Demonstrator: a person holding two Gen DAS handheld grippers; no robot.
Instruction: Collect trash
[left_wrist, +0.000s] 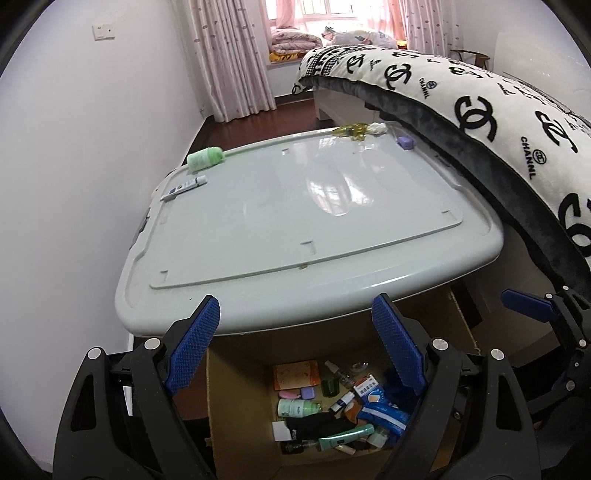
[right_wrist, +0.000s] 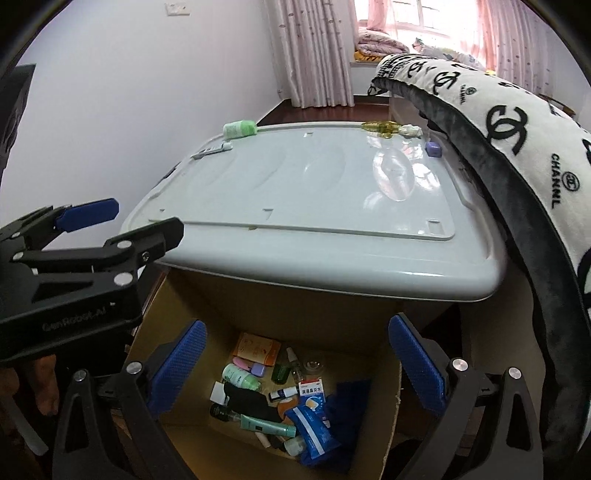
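A cardboard box (left_wrist: 236, 410) (right_wrist: 373, 439) on the floor holds several pieces of trash: bottles, tubes, packets. Both grippers hover above it, open and empty: my left gripper (left_wrist: 295, 347) and my right gripper (right_wrist: 295, 365). The left gripper also shows in the right wrist view (right_wrist: 122, 218); one finger of the right gripper shows in the left wrist view (left_wrist: 528, 306). On the grey plastic lid (left_wrist: 295, 206) (right_wrist: 314, 184) lie a green bottle (left_wrist: 205, 158) (right_wrist: 240, 129), a small white tube (left_wrist: 184, 186) (right_wrist: 212, 150), a yellow wrapper with a white wad (left_wrist: 360, 130) (right_wrist: 388, 128) and a purple item (left_wrist: 405, 142) (right_wrist: 433, 148).
A black-and-white patterned blanket (left_wrist: 498, 122) (right_wrist: 517, 140) hangs over the lid's right edge from the bed. A white wall (left_wrist: 92, 166) is close on the left. Curtains (left_wrist: 236, 55) and a window are at the far end.
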